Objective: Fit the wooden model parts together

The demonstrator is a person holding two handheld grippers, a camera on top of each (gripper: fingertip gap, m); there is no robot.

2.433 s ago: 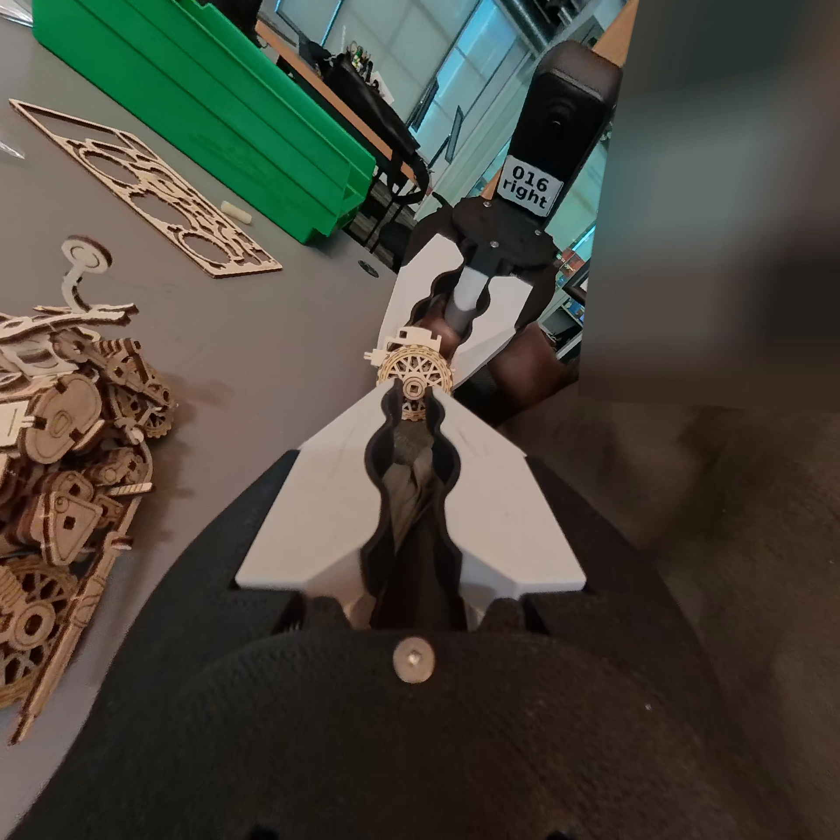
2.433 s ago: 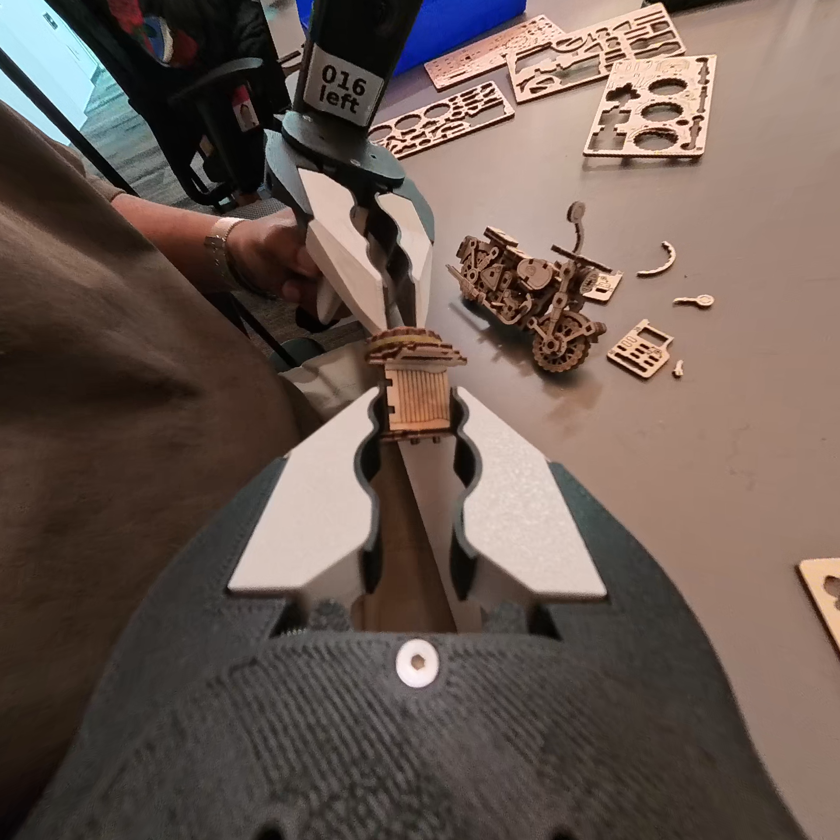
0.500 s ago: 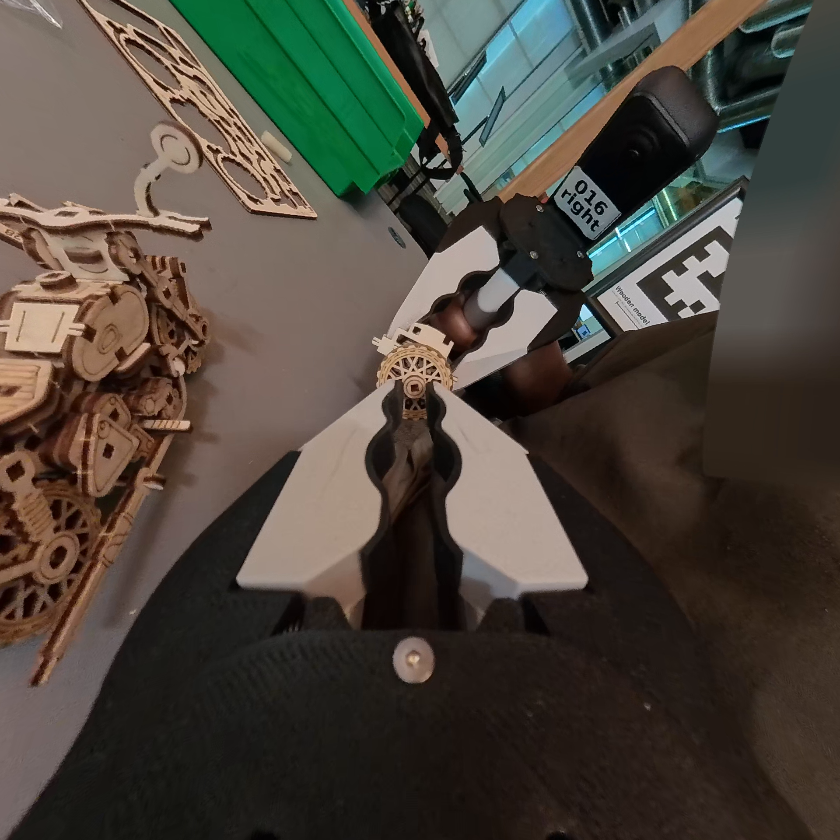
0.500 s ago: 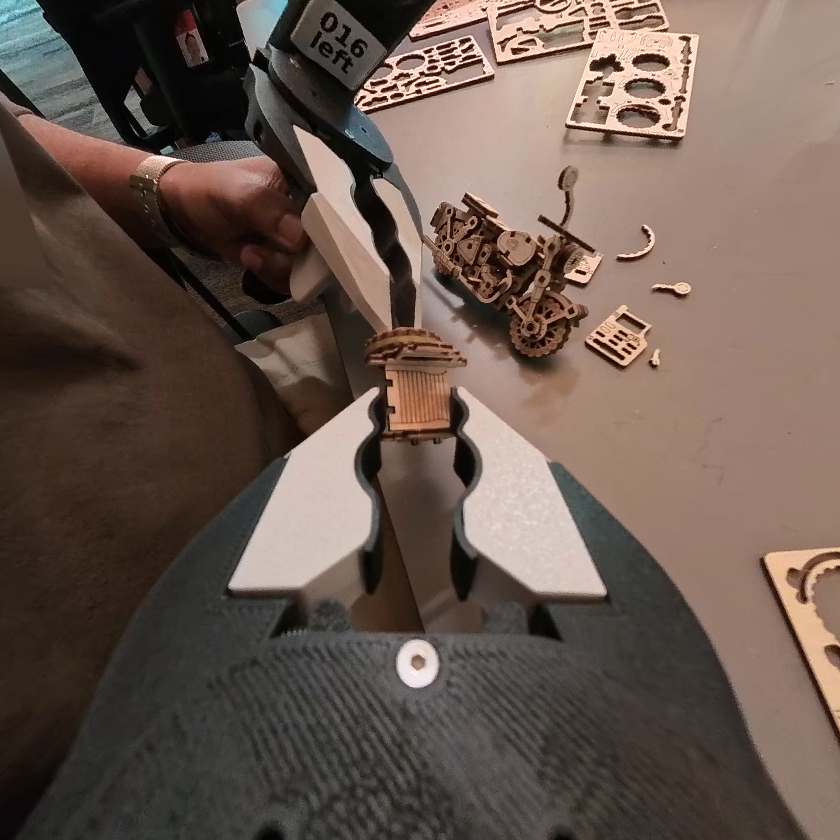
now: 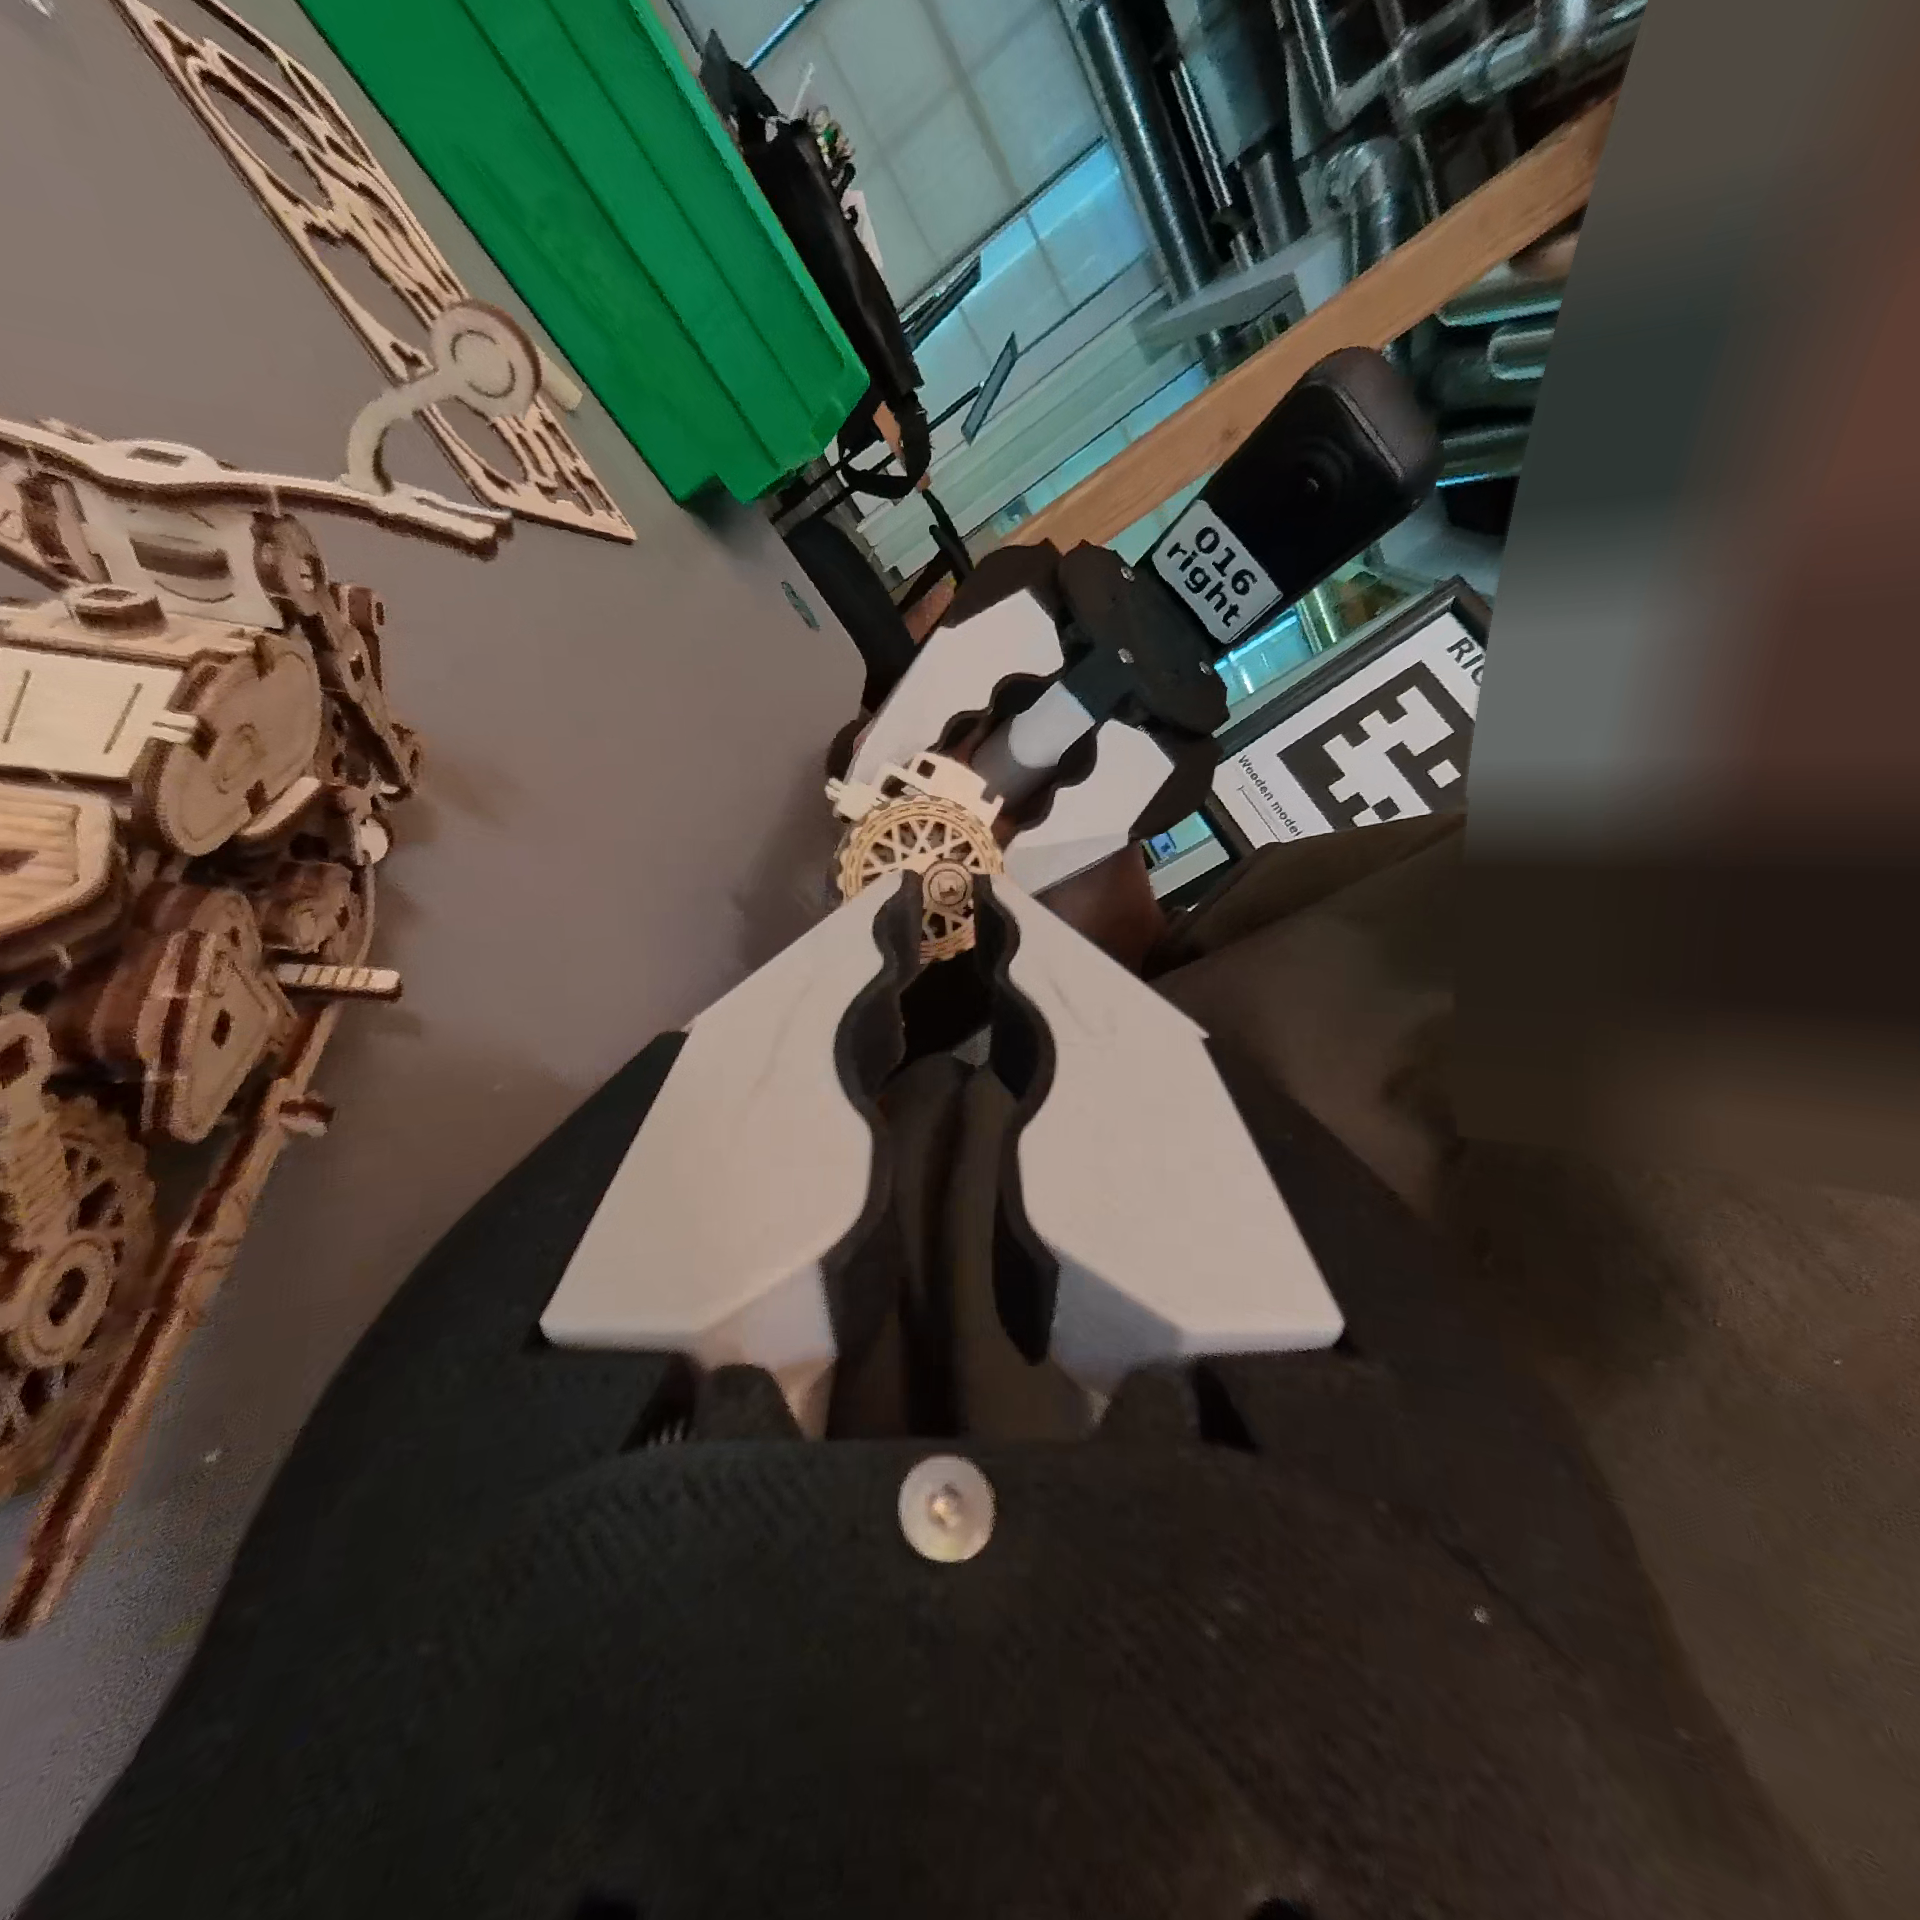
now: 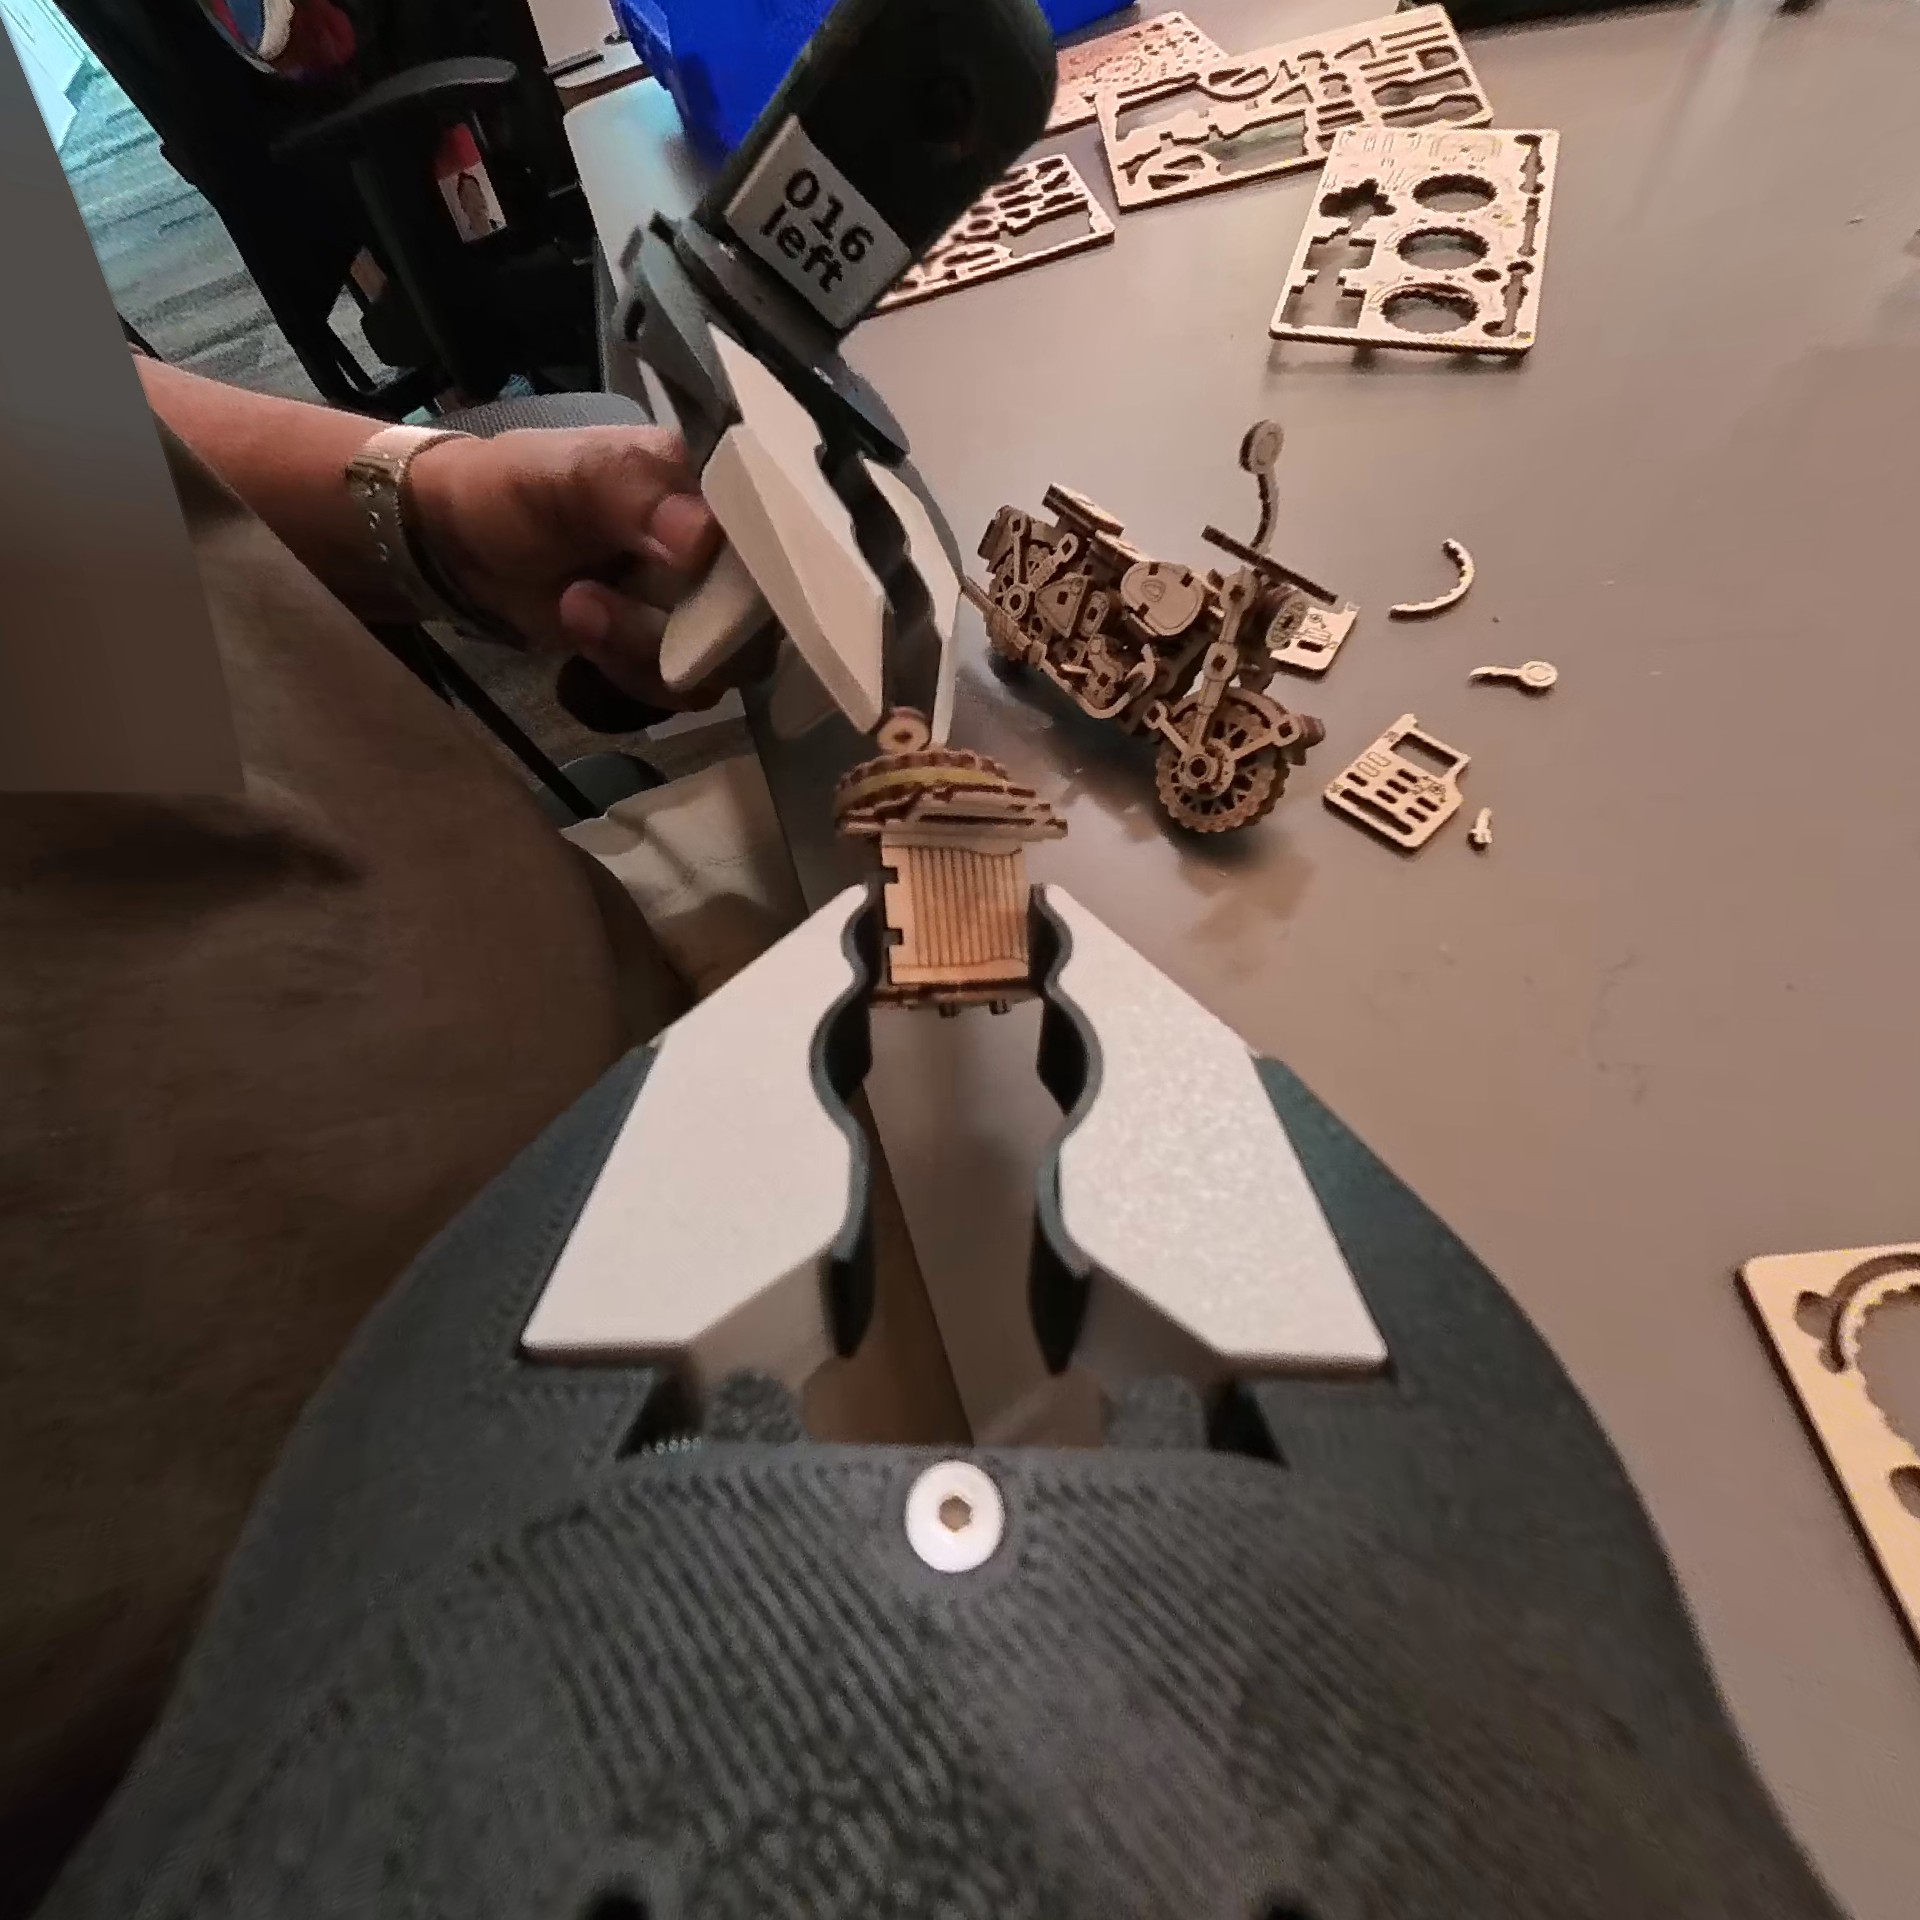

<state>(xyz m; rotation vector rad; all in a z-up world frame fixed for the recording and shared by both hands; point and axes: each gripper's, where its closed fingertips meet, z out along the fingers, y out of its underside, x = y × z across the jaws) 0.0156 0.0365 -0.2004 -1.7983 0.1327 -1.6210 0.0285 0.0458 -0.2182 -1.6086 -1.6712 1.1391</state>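
Two grippers meet over table edge. Right gripper (image 6: 956, 935) clamped on ribbed wooden block (image 6: 958, 914) carrying spoked wheel (image 5: 920, 857). Left gripper (image 5: 940, 920) pinches small round-ended wooden piece (image 6: 906, 732) at wheel's hub – fingers closed on it. Farther, at 2 o'clock in right wrist view: wooden motorcycle (image 6: 1153, 644) on grey table (image 6: 1558, 935), loose bits beside – cut-out sheets (image 6: 1423, 244) beyond. Green bin (image 5: 623, 229) at 11 o'clock in left wrist view.

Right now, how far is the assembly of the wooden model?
Done: the wooden motorcycle stands mostly built on the table.
In hand: the right gripper clamps a slatted sub-assembly with a spoked wheel; the left gripper pinches a small piece at that wheel.
Left: loose parts wait beside the motorcycle.
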